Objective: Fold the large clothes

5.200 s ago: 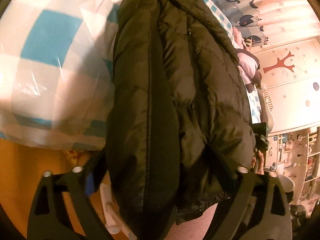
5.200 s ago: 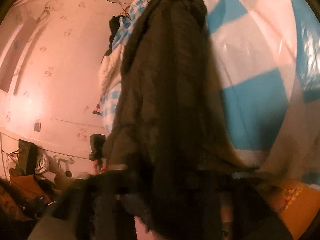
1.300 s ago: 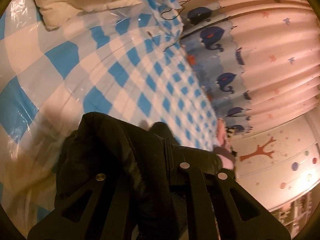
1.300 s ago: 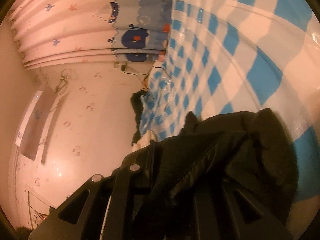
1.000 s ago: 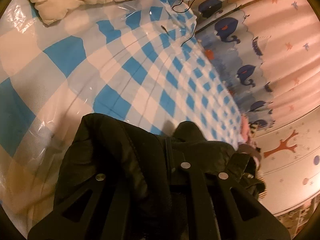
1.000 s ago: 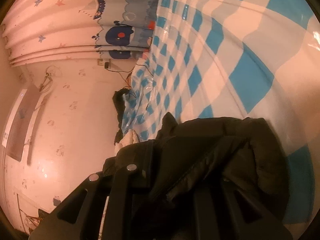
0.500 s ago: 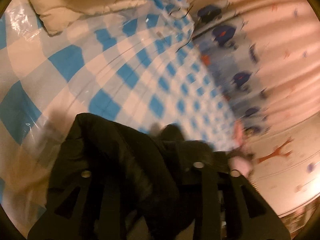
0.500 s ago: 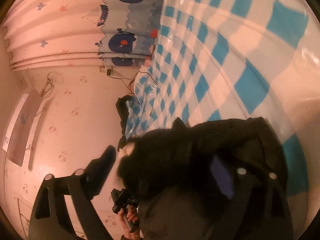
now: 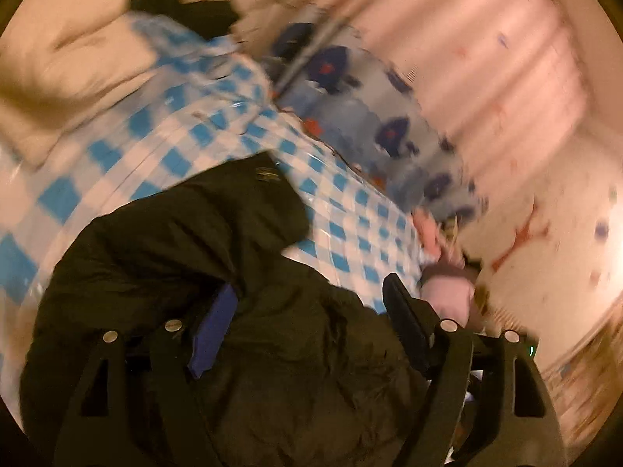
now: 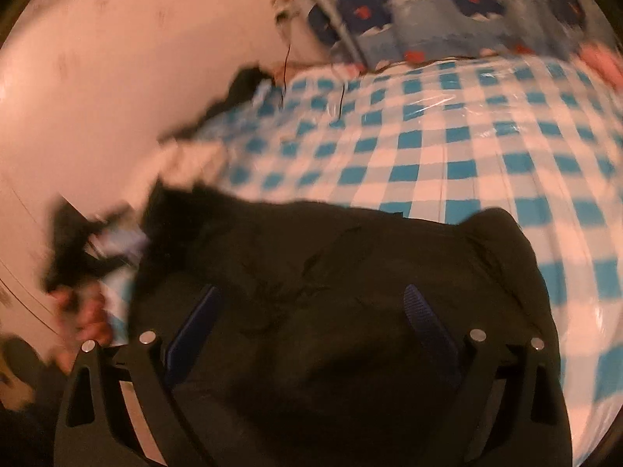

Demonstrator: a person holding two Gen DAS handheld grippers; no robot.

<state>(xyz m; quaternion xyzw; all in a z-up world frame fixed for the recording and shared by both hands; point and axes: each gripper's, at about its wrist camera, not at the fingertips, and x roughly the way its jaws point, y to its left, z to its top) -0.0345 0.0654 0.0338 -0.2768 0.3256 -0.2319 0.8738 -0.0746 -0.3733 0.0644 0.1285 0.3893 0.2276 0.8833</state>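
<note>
Both the left gripper [image 9: 307, 307] and right gripper [image 10: 311, 317] have just sprung open, empty, above the bulky black puffer jacket [image 10: 350, 284] lying bundled on the blue-and-white checked bedcover [image 10: 447, 148], so tidying looks left.

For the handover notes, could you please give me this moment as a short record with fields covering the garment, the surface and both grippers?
garment: black padded jacket, lying bunched on the bed
surface: blue and white checked cover under clear plastic
left gripper: jaws have just been opening, spread over the jacket, not pressing on it
right gripper: jaws have just been opening, wide apart above the jacket, nothing gripped
background: whale-print curtain; pale pillow at the far end
image quality: motion blur in both views
</note>
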